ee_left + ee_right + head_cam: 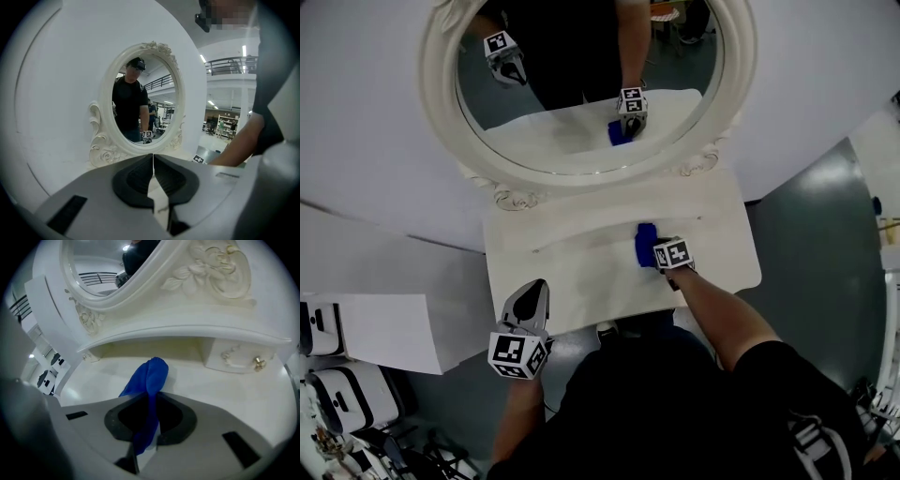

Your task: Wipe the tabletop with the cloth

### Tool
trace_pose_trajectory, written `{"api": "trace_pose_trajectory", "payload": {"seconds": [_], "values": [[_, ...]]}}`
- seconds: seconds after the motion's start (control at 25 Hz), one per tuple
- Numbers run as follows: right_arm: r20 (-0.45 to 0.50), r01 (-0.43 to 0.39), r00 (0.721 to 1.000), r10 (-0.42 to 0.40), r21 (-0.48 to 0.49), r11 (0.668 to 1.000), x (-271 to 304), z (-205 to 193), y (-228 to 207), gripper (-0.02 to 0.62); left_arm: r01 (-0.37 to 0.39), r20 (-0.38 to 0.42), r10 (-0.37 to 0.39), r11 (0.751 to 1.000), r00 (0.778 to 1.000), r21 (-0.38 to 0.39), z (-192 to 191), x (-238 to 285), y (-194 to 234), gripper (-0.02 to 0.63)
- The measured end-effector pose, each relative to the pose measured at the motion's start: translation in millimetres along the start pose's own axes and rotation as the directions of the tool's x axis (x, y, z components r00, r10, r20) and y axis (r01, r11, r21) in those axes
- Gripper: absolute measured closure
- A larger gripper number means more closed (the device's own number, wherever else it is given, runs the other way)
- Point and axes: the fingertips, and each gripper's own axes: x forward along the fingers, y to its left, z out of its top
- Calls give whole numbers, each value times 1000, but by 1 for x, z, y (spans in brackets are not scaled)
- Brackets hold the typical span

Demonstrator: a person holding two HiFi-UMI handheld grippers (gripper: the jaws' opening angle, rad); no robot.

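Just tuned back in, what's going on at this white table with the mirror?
A person stands at the tabletop in front of an oval mirror, with a gripper in each hand. The right gripper is shut on a blue cloth, which rests on the tabletop near its middle. The left gripper is shut with nothing in it, held over the front left edge, away from the cloth.

So the small bright-blue fabric cloth (644, 246) (151, 376) is bunched up into a narrow folded strip. One end is pinched between the right gripper (149, 404)'s jaws, and the loose rounded end lies on the smooth white tabletop (572, 277) (225, 390). It sits a little right of centre on that top, which looks plain, flat and slightly glossy all around it.
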Motion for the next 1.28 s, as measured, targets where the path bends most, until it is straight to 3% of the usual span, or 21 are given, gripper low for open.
{"api": "trace_pose_trajectory", "payload": {"seconds": [0.32,0.68,1.04,1.28], "values": [[32,74,996,-79,122,990,-43,-17,-94,555,76,-21,-76,997,997,26,11,42,-38,594],[51,158,983,-178,263,952,-88,-42,-183,554,135,-33,-134,989,990,51,21,78,-75,594],[27,263,957,-288,334,905,-122,-68,-247,554,157,-27,-156,986,987,51,25,95,-94,593],[11,302,946,-323,324,896,-132,-68,-253,555,134,-12,-133,990,991,43,24,84,-93,594]]}}
